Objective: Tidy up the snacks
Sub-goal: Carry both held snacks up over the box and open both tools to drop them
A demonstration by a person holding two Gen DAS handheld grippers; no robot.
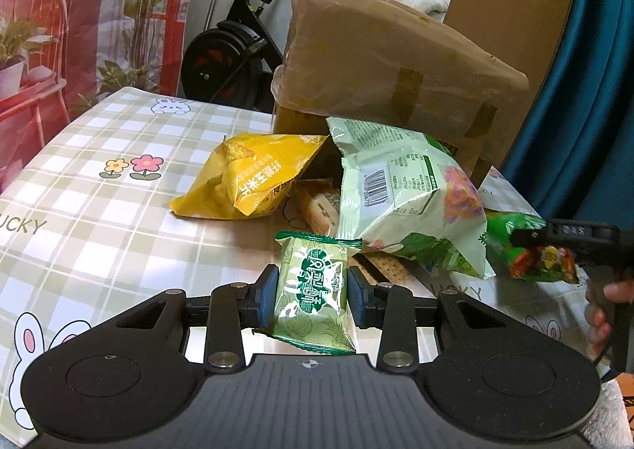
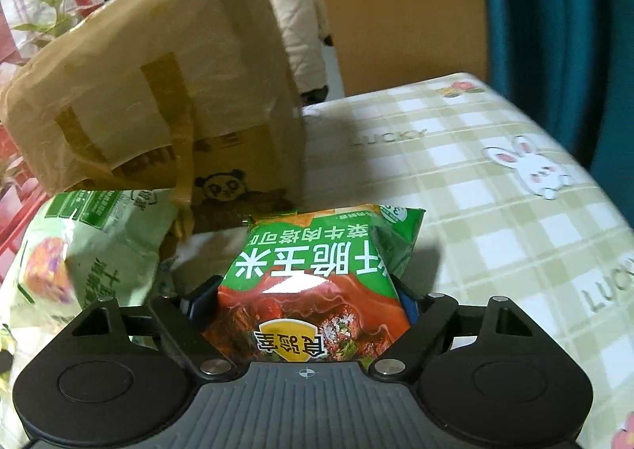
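Observation:
My left gripper [image 1: 311, 292] is shut on a small green pineapple cake packet [image 1: 313, 298], held over the checked tablecloth [image 1: 99, 211]. Ahead of it lie a yellow corn chip bag [image 1: 249, 179], a large pale green snack bag [image 1: 408, 199] and a small beige packet [image 1: 317, 207]. My right gripper [image 2: 305, 302] is shut on a green and red corn chip bag [image 2: 317, 290]; this bag also shows in the left wrist view [image 1: 531, 251] at the right. The pale green bag [image 2: 79, 251] lies left of it.
A brown cardboard box wrapped in plastic [image 1: 388, 68] lies on its side behind the snacks, its opening toward them; it also shows in the right wrist view [image 2: 158, 92]. An exercise bike [image 1: 233, 48] stands beyond the table. A blue curtain [image 1: 586, 92] hangs at the right.

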